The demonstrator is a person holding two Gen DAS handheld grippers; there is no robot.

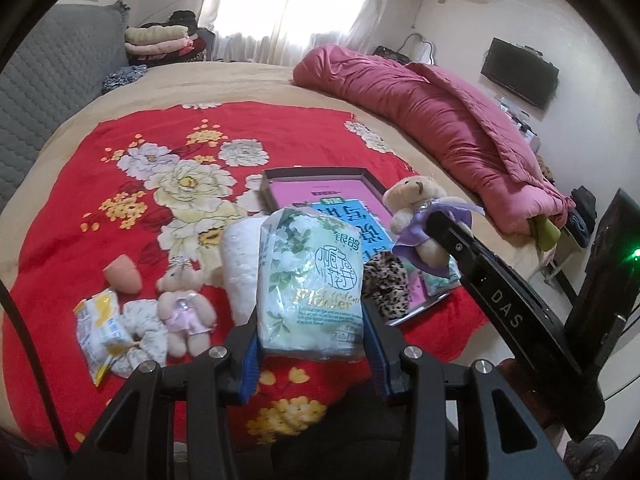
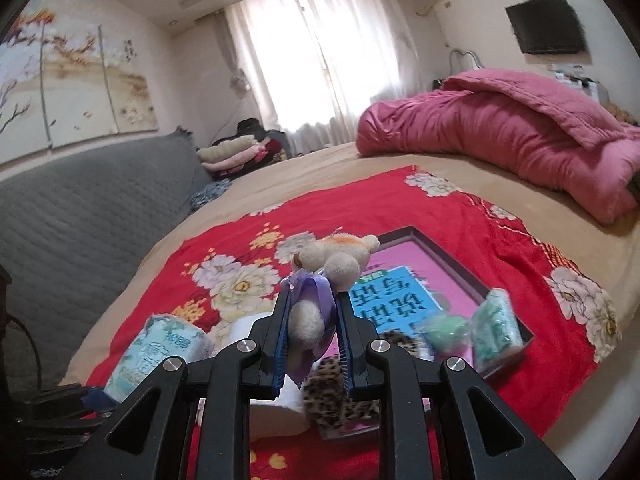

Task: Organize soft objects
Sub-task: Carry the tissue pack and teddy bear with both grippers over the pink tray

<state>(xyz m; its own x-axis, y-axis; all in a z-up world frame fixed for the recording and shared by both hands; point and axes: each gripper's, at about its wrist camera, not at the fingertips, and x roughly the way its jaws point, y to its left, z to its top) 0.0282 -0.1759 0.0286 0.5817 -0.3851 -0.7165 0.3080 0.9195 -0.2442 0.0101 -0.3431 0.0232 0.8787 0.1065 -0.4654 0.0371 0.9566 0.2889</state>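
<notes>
My left gripper [image 1: 312, 336] is shut on a green floral tissue pack [image 1: 310, 280], held above the red blanket; the pack also shows in the right wrist view [image 2: 156, 350]. My right gripper [image 2: 312, 320] is shut on a small teddy bear in a purple dress [image 2: 332, 264], held over the near end of the tray; the bear also shows in the left wrist view [image 1: 420, 216]. The dark-rimmed tray [image 1: 272, 188] with a pink floor holds a blue pack [image 1: 360, 220], a leopard scrunchie [image 1: 386, 284] and small green packs [image 2: 496, 328].
On the red floral blanket [image 1: 132, 208] lie a pink-dressed bear [image 1: 184, 308], a pink sponge [image 1: 122, 276], a yellow-white packet [image 1: 100, 332], a floral scrunchie [image 1: 146, 336] and a white rolled cloth [image 1: 240, 268]. A pink quilt [image 1: 440, 120] lies at the right, a grey headboard [image 1: 48, 80] at the left.
</notes>
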